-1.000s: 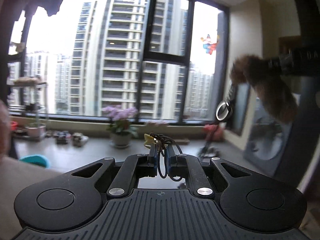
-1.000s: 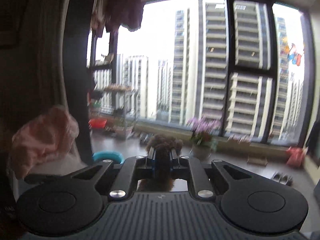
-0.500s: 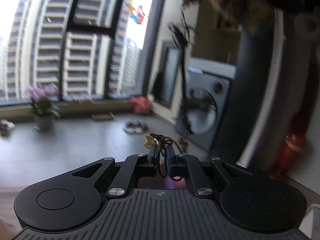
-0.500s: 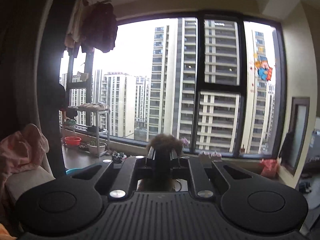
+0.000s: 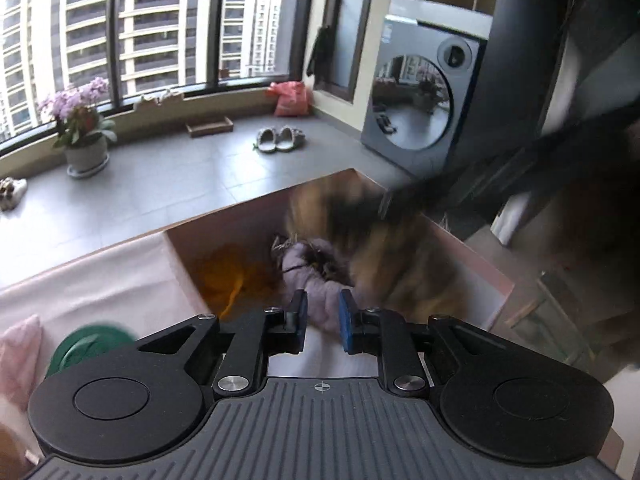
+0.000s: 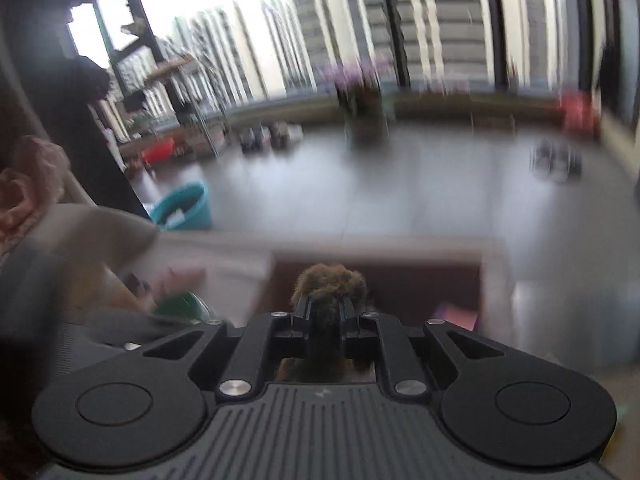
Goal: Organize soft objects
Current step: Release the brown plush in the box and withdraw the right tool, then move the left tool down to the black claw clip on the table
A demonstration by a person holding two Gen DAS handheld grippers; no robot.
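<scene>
Left claw (image 5: 323,316) opening, ring gone | right claw (image 6: 323,312) still grips fur toy (image 6: 329,280)

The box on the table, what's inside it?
Inside the box lies a fluffy lilac thing and something orange. A blurry brown furry thing covers the right part, so what lies under it is hidden.

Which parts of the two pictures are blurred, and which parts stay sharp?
Left wrist view: the left gripper, the floor and the flower pot are sharp; only the brown furry object sweeping over the box is smeared. Right wrist view: nearly all the background is motion-blurred, while the right gripper and the fur in it stay sharp.
</scene>
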